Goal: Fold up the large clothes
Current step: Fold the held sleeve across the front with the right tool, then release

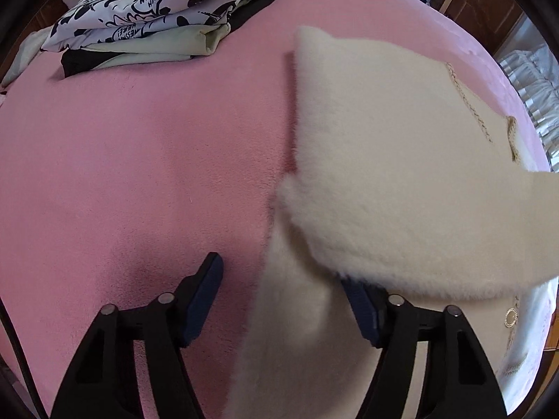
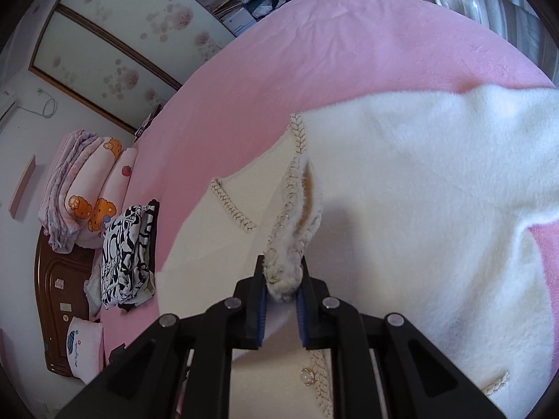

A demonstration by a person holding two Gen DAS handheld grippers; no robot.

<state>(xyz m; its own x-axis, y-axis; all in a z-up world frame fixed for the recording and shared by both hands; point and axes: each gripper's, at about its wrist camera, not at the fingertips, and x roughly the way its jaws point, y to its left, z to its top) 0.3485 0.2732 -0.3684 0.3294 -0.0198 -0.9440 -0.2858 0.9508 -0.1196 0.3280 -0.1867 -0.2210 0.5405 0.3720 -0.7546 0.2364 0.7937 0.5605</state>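
My cream fleece jacket (image 1: pixel 401 174) lies on the pink blanket (image 1: pixel 139 157), which I take as landmark. In the left wrist view the jacket fills the blanket's right half, its straight left edge running from near me away toward the far side, so its long axis seems to lie near-to-far. A sleeve (image 1: pixel 297 331) runs toward me along that same line.

My left gripper (image 1: pixel 283 291) points steeply down over the blanket's near part, jaws standing fairly wide. The sleeve passes between them; the left pad (image 1: pixel 202 300) is clear of the fabric, the right pad is partly covered by fleece, so I cannot tell whether it touches. No grip here.

My right gripper (image 2: pixel 283 279) is narrowed onto a bunched fold of the jacket's braided front edge (image 2: pixel 291 216), which rises from the garment up to the pads. A round button (image 2: pixel 307 375) shows below.

A stack of folded clothes (image 1: pixel 146 24), black-and-white print on top, sits at the blanket's far left, well apart from the jacket.
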